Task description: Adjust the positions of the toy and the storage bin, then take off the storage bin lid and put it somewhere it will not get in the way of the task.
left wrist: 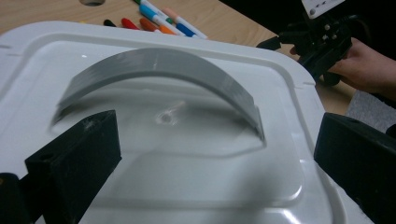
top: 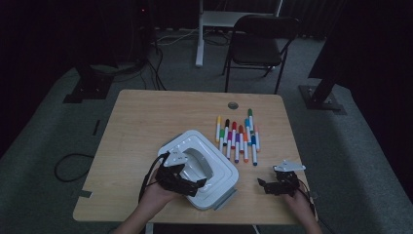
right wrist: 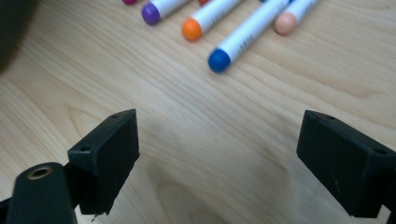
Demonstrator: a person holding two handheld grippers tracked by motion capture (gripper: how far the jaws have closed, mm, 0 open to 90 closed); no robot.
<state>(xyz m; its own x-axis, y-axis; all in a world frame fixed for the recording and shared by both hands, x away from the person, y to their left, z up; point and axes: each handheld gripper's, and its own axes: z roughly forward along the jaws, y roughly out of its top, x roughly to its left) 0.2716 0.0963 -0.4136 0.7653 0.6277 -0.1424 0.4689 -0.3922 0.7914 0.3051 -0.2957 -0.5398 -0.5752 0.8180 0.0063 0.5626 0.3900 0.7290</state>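
Wooden table (top: 136, 126): lidded white box (top: 219, 183) sitting closed, left gripper (left wrist: 210, 154) hovering spread over grey handle (left wrist: 163, 65); markers (top: 237, 136) lying at 1 o'clock; right gripper (right wrist: 217, 154) gaping, empty.

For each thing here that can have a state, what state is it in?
White plastic box with lid: closed, lid on, flat on the table.
Grey arched handle: raised above the lid, not gripped.
Coloured marker pens: capped, lying in a loose row on the wooden table.
Left gripper: open, jaws either side of the handle, over the lid.
Right gripper: open, empty, over bare wood near the pens.
Black folding chair: unfolded, unoccupied.
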